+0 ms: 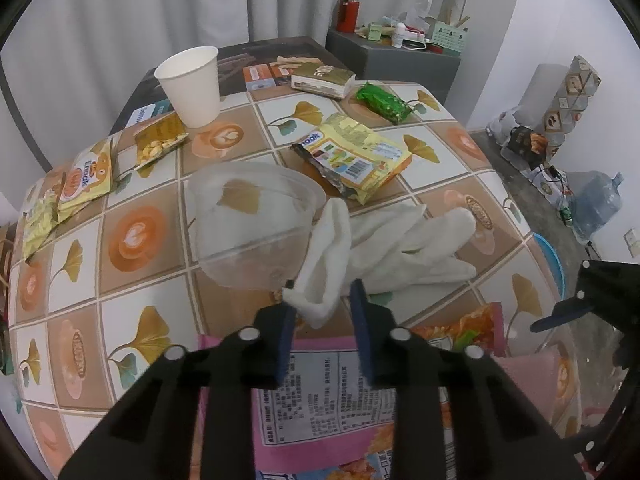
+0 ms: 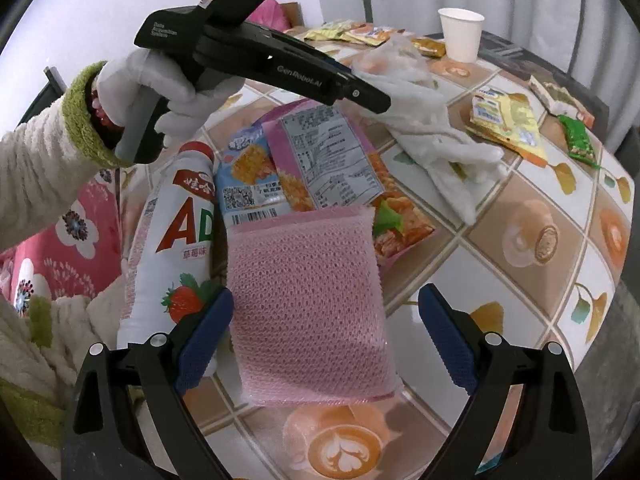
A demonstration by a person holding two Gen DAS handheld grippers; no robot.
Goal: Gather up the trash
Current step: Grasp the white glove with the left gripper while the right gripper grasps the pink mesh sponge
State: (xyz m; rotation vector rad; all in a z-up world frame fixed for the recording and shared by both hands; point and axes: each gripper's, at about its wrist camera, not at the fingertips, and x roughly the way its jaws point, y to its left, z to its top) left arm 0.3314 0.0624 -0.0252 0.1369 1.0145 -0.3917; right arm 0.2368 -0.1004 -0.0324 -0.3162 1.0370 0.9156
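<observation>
A crumpled white cloth [image 1: 392, 240] [image 2: 432, 132] lies mid-table. One end of it fills the narrow gap between the pads of my left gripper [image 1: 322, 298] [image 2: 376, 102], which is shut on it. My right gripper [image 2: 327, 294] stands open over a pink mesh scrub pad [image 2: 308, 300]; the pads do not press on it. Under and beyond the pad lie a pink snack bag [image 2: 320, 152] [image 1: 320, 380], a blue snack bag [image 2: 252, 184] and a white strawberry-drink bottle [image 2: 172, 240] on its side. Past the cloth are a clear plastic bowl [image 1: 248, 220], yellow wrappers [image 1: 356, 156] and a green wrapper [image 1: 384, 102].
A paper cup [image 1: 192, 84] stands upright at the far side, with more snack packets [image 1: 84, 180] at the left edge. A gloved hand [image 2: 160, 88] holds the left gripper. Beyond the table are a grey cabinet [image 1: 400, 60] with clutter and a water jug [image 1: 596, 204] on the floor.
</observation>
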